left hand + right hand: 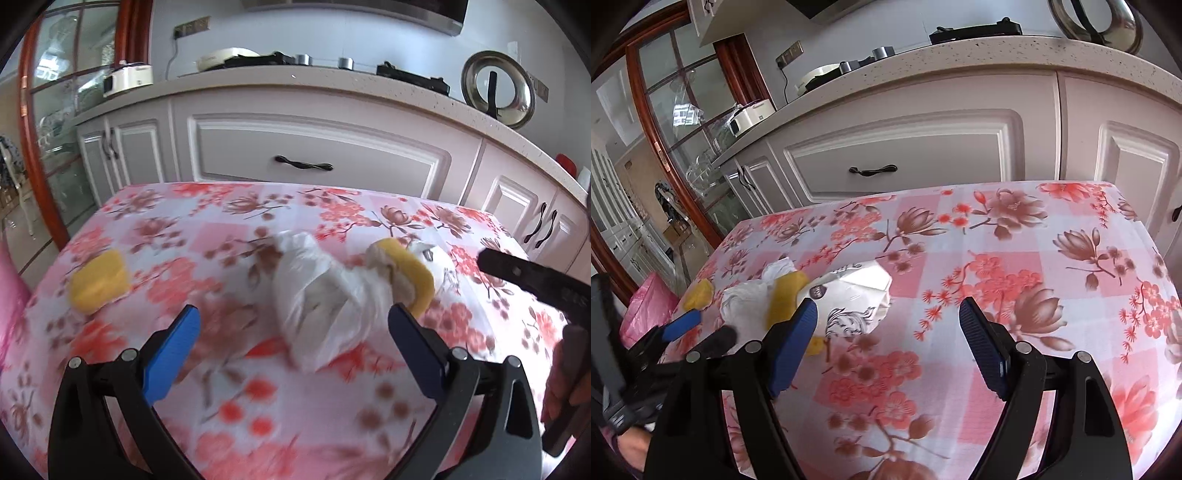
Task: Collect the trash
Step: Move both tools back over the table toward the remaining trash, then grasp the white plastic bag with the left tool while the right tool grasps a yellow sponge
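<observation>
Trash lies on a floral tablecloth (207, 236). A crumpled white plastic bag (314, 291) sits just ahead of my left gripper (293, 308), whose blue fingers stand wide open on either side of it without touching. A yellow spongy piece (99, 280) lies to the left and another (404, 273) to the right, against a crumpled printed white paper (434, 256). My right gripper (888, 302) is open above the cloth, the printed paper (857, 295) by its left finger. The yellow piece (785, 295), bag (744, 299) and left gripper's finger (681, 325) lie further left.
White kitchen cabinets (295, 155) under a speckled counter (332, 88) stand right behind the table's far edge. A pink bag (646, 302) sits off the table's left side. A glass-fronted wooden cabinet (55, 110) is at the left. A small yellow scrap (816, 347) lies under the right gripper's left finger.
</observation>
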